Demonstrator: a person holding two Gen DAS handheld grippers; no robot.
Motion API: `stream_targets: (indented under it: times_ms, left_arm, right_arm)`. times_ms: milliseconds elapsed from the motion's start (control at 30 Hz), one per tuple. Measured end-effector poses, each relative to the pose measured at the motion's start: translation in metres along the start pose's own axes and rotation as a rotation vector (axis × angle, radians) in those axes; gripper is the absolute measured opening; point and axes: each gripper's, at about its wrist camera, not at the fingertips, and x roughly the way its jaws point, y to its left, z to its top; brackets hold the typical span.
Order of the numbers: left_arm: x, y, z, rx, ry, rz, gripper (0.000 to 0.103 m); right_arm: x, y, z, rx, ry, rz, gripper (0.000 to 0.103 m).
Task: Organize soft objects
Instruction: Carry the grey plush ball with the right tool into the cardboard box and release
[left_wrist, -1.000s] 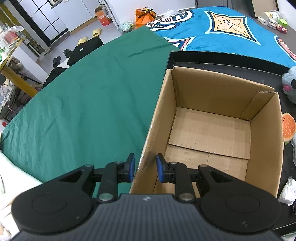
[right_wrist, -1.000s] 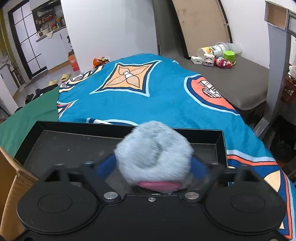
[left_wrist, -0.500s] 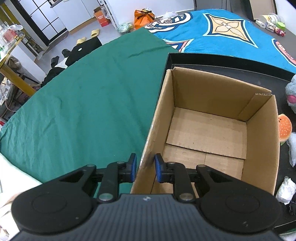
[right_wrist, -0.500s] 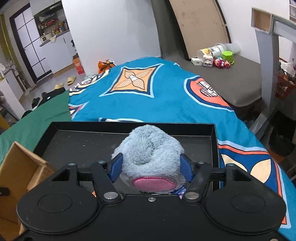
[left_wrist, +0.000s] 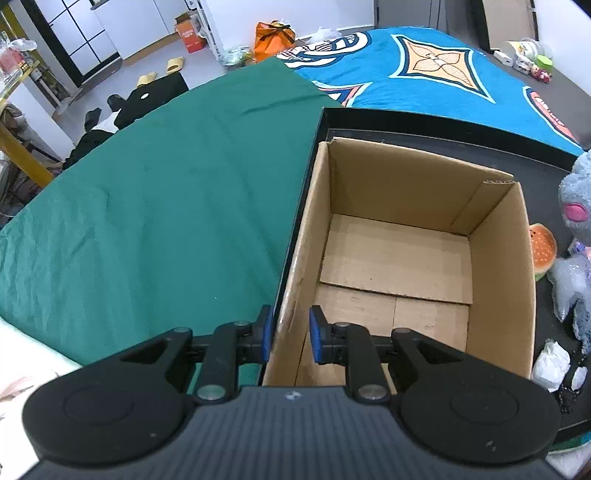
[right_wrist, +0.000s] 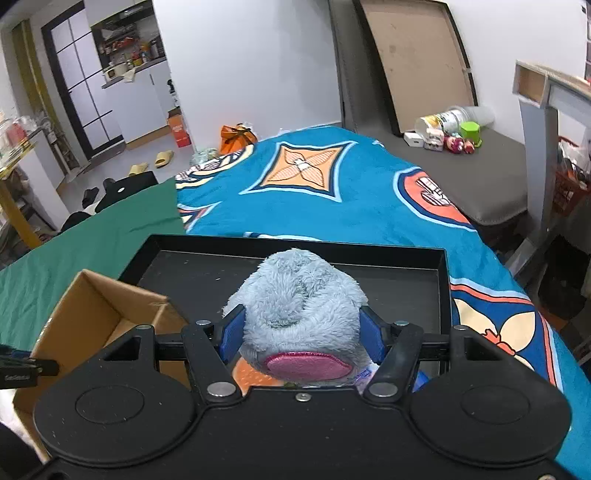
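Left wrist view: left gripper (left_wrist: 291, 334) straddling the near-left wall of the cardboard box (left_wrist: 495, 280), blue pads either side of it, contact impossible to tell. Box seated in the black tray (left_wrist: 436, 127), beside the green cloth (left_wrist: 147, 206). Burger plush (left_wrist: 542, 250) right of the box. Right wrist view: right gripper (right_wrist: 301, 332) clamped on the grey plush toy (right_wrist: 295, 291), held above the tray, right of the box.

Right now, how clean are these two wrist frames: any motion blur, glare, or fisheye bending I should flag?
Left wrist view: sharp, even indoor light, no glare; fisheye bows the black tray edge and stretches the cardboard box. Right wrist view: grey plush toy is crisp between the blue pads, no motion smear; walls and door frames curve toward the borders; soft shadow under the toy.
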Motion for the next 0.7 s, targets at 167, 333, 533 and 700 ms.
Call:
stream_targets:
  times_ms: [167,333,533,700]
  left_arm:
    - [-0.001,0.008,-0.004,-0.023,-0.004,-0.038,0.02]
    - [-0.002,0.014,-0.009,-0.036,-0.008,-0.068,0.02]
    - [-0.004,0.018,-0.01,-0.047,-0.015,-0.096,0.02]
    - [-0.002,0.02,-0.01,-0.054,-0.019,-0.111,0.02]
  right_arm:
    - [-0.015,0.017,0.001,-0.027,-0.014,0.007,0.062]
    - [-0.025,0.038,0.004,-0.061,-0.025,0.023,0.062]
    - [-0.033,0.065,0.007,-0.097,-0.034,0.037,0.062]
    - [-0.034,0.086,0.007,-0.126,-0.03,0.046,0.062]
